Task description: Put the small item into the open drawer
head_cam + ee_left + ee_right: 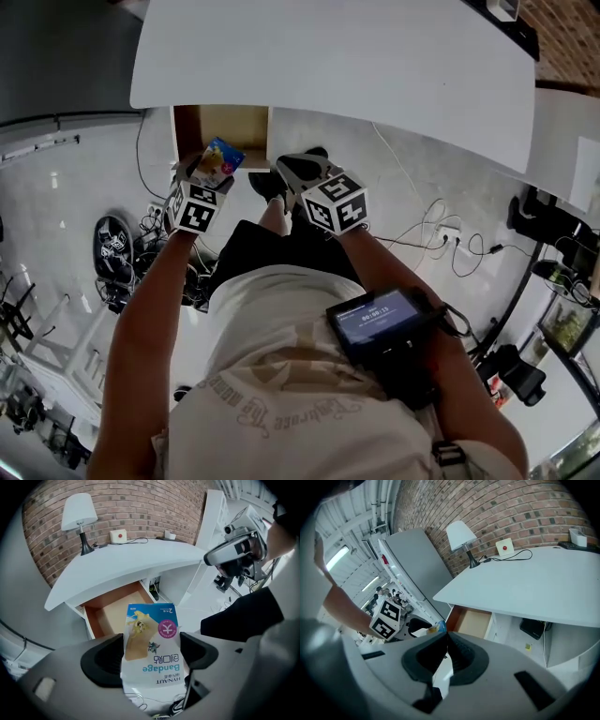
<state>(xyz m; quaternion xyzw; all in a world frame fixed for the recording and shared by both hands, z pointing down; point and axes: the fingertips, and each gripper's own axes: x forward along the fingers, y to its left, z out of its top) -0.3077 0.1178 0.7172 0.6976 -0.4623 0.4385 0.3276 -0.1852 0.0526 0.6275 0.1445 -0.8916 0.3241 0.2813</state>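
Now | left gripper [151, 641] grips bandage packet [151, 670] | open drawer [114, 614] beyond, under desk [126, 564]

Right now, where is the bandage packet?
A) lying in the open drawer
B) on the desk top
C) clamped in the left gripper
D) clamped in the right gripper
C: the left gripper has its jaws closed on the bandage packet, which is not yet in the open drawer, while the right gripper is shut on nothing.
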